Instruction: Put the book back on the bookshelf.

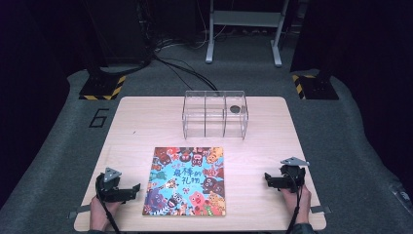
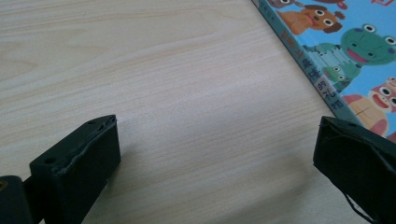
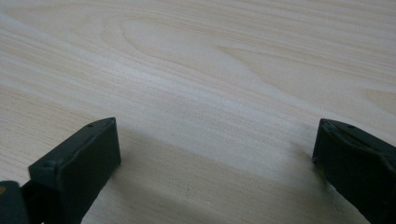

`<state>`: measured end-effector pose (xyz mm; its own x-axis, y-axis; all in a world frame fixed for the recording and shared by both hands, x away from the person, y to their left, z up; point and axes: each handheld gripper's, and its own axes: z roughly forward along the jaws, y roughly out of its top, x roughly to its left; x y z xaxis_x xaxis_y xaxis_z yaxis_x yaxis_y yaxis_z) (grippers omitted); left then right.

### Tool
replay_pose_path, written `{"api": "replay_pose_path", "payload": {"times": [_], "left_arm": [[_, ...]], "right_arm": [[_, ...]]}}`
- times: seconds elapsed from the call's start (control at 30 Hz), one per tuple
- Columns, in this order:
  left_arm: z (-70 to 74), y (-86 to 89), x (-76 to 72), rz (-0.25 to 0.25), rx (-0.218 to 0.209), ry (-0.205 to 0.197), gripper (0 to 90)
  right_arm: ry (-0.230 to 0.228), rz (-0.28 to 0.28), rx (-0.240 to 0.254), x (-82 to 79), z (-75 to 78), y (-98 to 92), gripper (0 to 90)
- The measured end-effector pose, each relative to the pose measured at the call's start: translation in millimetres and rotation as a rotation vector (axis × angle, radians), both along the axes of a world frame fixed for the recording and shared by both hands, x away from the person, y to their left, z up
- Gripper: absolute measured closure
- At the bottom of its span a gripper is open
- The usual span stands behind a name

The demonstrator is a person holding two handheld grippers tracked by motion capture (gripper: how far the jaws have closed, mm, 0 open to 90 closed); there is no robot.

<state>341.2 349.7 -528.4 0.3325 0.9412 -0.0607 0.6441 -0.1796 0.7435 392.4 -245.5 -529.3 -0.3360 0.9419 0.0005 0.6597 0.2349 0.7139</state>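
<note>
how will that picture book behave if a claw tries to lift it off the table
The book lies flat on the table, so a claw probably must slide it to an edge to get under. It looks thin and may sag if lifted by one side. Its glossy-looking cover could slip.

– From my seat I see the table (image 1: 146, 117), pale wood, with a picture book (image 1: 185, 181) lying flat near my edge, cover up, full of cartoon animals.

– And your grippers?

– My left gripper (image 1: 130, 191) rests on the wood just left of the book, pointing toward its edge but apart from it. My right gripper (image 1: 268, 178) sits further off on the book's other side, pointing toward it. Both have nothing in them, jaws apart.

– Anything behind?

– A clear organizer (image 1: 215, 114) with three compartments stands toward the far edge. Its rightmost compartment has a small dark round object (image 1: 235, 109); I cannot tell what it is.
</note>
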Motion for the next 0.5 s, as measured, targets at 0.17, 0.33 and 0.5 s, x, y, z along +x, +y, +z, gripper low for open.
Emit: {"api": "replay_pose_path", "payload": {"times": [0.17, 0.33, 0.5], "left_arm": [[11.3, -6.4, -3.7, -0.032, -0.047, -0.014, 0.0], [14.0, -18.3, -5.0, -0.068, -0.067, 0.004, 0.0], [12.2, -30.1, -3.9, -0.087, -0.083, 0.003, 0.0]], "right_arm": [[-0.001, -0.006, 0.003, -0.1, -0.1, 0.6, 0.3], [-0.001, -0.007, 0.003, -0.1, -0.1, 0.7, 0.3], [0.0, -0.002, 0.0, -0.2, 0.0, 0.1, 0.3]]}}
